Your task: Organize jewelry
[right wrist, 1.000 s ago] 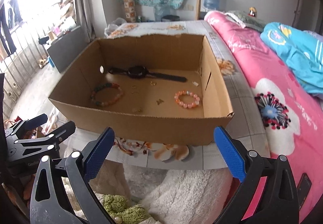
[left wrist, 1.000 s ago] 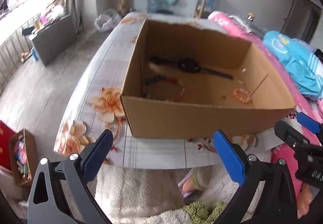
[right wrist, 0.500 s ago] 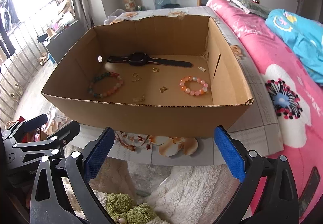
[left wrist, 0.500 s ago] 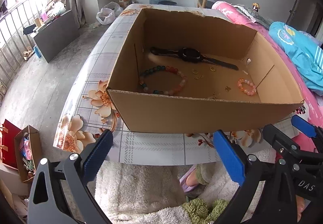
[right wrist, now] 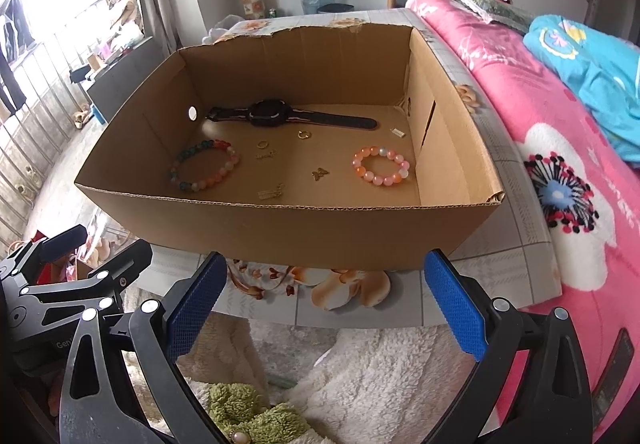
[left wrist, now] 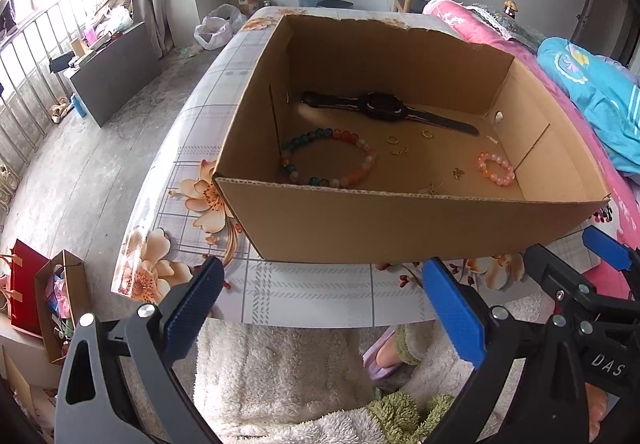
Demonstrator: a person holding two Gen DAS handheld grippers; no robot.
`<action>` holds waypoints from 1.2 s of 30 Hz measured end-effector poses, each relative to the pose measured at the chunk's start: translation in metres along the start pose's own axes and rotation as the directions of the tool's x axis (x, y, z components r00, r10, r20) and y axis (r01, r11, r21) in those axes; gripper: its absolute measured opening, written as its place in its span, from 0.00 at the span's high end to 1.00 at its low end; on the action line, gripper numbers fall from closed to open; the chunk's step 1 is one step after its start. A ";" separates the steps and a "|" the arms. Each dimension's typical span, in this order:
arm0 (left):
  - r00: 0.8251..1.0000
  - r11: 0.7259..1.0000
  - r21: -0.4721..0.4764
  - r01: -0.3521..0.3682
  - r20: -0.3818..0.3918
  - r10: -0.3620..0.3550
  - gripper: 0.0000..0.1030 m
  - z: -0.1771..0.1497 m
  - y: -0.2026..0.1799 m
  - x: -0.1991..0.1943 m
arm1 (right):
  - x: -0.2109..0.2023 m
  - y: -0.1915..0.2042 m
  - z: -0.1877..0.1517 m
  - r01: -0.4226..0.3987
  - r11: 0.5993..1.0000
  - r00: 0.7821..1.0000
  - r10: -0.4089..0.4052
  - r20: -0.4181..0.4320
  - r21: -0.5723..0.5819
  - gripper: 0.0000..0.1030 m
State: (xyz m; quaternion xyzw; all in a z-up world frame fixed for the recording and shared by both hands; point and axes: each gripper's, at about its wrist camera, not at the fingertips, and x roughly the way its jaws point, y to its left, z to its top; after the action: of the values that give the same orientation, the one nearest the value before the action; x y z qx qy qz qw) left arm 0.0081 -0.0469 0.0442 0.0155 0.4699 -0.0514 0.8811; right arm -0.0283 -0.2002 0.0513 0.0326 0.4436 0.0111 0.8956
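My left gripper (left wrist: 320, 308) and my right gripper (right wrist: 322, 302) both gape wide and hold nothing, poised short of the table's (left wrist: 304, 298) near edge. "DAS" shows on the right tool's body in the left view. Ahead, past the pads, the cardboard box (right wrist: 288, 232) holds a black watch (right wrist: 276, 113), a multicoloured bracelet (right wrist: 206, 165) left and a pink bracelet (right wrist: 382, 165) right.

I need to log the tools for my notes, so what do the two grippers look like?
Both match: the left gripper and the right gripper have black, Y-shaped frames with silver screws and blue textured pads on the fingers. White letters "DAS" are printed on the right gripper's body, seen from the left camera. No cables show.
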 end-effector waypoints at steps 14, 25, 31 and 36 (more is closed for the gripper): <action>1.000 1.000 -0.004 0.007 -0.008 -0.007 0.06 0.000 0.000 0.005 | 0.001 0.002 0.000 0.006 1.000 1.000 -0.006 -0.011 0.004 0.08; 1.000 1.000 -0.008 0.006 -0.018 -0.007 0.06 0.000 0.001 0.005 | 0.002 0.005 -0.002 0.003 1.000 1.000 -0.003 -0.014 0.012 0.08; 1.000 1.000 -0.006 0.005 -0.019 -0.005 0.06 0.000 0.000 0.006 | 0.002 0.004 -0.002 -0.001 1.000 1.000 0.001 -0.015 0.015 0.08; 1.000 1.000 -0.003 0.003 -0.018 -0.003 0.06 -0.001 0.000 0.006 | 0.002 0.004 -0.002 -0.001 1.000 1.000 0.001 -0.014 0.014 0.08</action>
State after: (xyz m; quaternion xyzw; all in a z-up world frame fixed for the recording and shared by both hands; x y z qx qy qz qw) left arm 0.0103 -0.0472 0.0390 0.0141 0.4778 -0.0517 0.8768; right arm -0.0287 -0.1964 0.0489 0.0389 0.4501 0.0086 0.8921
